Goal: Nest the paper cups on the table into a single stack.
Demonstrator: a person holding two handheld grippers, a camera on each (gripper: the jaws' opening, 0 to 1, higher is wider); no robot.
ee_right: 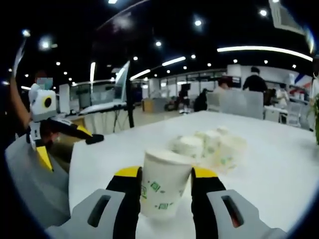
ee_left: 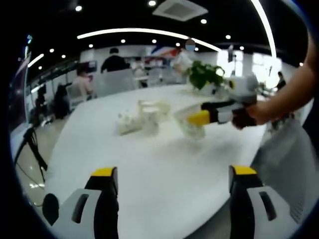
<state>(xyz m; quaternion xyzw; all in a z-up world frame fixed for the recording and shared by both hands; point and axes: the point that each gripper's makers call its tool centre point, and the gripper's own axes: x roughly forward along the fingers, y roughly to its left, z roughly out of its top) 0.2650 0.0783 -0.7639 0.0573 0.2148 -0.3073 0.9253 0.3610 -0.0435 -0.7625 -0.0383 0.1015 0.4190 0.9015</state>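
1. In the left gripper view we saw a person (ee_left: 82, 82) seated at the far left edge of the white table (ee_left: 164, 174), with another person standing further back.
2. Our left gripper (ee_left: 174, 184) rose from the bottom of that view with its jaws spread wide and nothing between them, hovering over bare tabletop.
3. Toward the middle of the table lay a loose cluster of paper cups (ee_left: 144, 117), some upright and some tipped; blur kept us from counting them.
4. Just right of that cluster we saw the right gripper (ee_left: 199, 118) coming in from the right, its yellow-tipped jaws clasped around a single cup (ee_left: 192, 128) resting on or just above the table; a hand (ee_left: 249, 115) held that gripper.
5. A green plant (ee_left: 205, 73) stood at the far side of the table, behind the gripper.
6. In the right gripper view the left gripper (ee_right: 75, 132) showed at the left, beside the table edge, with its jaws apart.
7. At the bottom centre the right gripper's (ee_right: 167, 181) jaws pressed on both sides of the upright white cup (ee_right: 162, 184) with green markings.
8. Beyond it, a little to the right, the remaining cups (ee_right: 212, 145) sat bunched together on the table (ee_right: 279, 174), apart from the held one.
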